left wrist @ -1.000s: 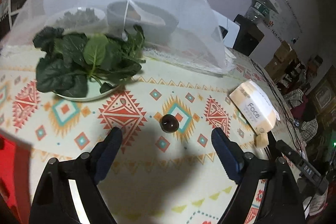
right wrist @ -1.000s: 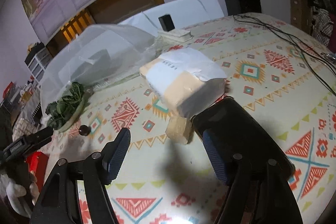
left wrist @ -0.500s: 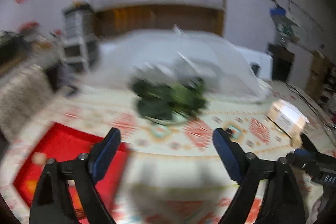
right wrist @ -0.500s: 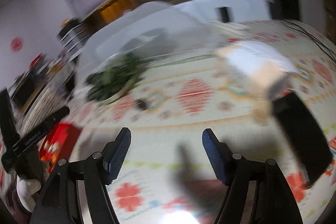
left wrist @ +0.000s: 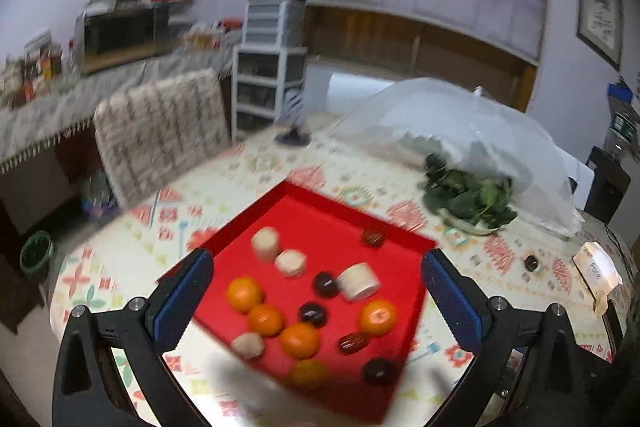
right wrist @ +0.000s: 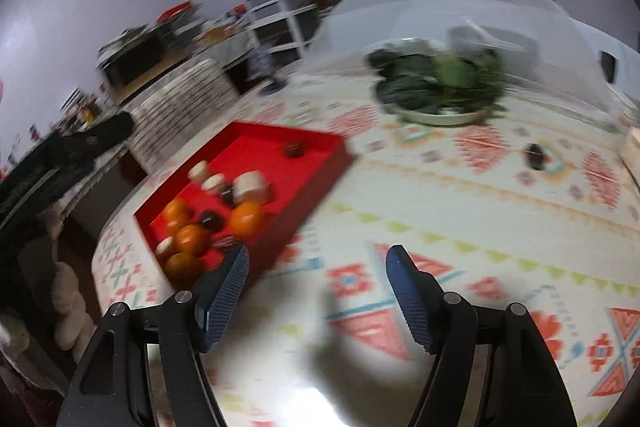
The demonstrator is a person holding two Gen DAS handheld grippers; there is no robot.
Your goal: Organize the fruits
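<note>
With fingers spread wide and empty, the left gripper (left wrist: 318, 301) hangs above the red tray (left wrist: 352, 227) of mixed fruit, presumably to sort it; the right gripper (right wrist: 318, 293) is likewise apart and empty over the desk (right wrist: 460, 227).

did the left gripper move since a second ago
Yes. The left gripper swung left, away from the plate of greens, and now faces the red tray, fingers open and empty.
</note>
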